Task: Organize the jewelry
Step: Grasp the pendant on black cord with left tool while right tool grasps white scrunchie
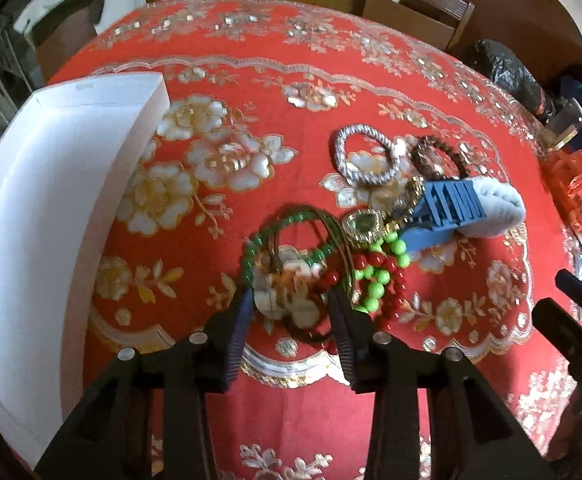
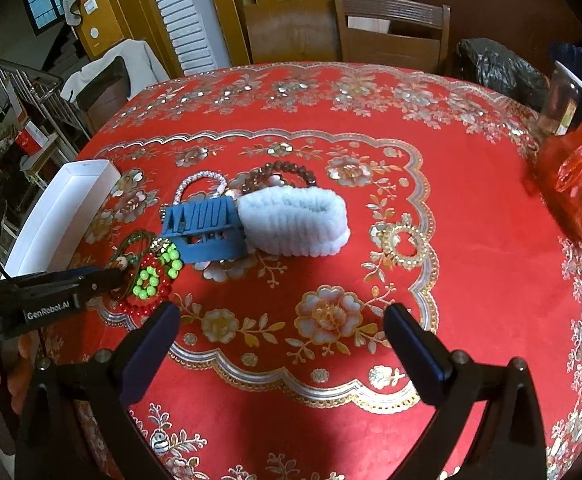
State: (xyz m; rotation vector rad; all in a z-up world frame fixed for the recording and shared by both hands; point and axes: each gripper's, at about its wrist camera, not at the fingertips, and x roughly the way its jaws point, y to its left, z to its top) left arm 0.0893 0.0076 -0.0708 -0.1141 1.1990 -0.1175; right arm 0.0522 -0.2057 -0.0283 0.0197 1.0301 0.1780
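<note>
Left gripper jaws spread, straddling jewelry pile edge on surface; right gripper jaws spread, well apart from pile.

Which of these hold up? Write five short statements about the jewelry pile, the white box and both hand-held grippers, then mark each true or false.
1. The white box holds no jewelry that can be seen. True.
2. The left hand-held gripper is clamped shut on the silver bracelet. False: its jaws are open around the pendant piece at the near end of the pile, and the silver bracelet lies farther off, untouched.
3. The right hand-held gripper is open over bare tablecloth. True.
4. The blue comb-like piece lies inside the white box. False: it lies on the tablecloth against the fluffy white band.
5. Green and red bead bracelets sit in the pile. True.
</note>
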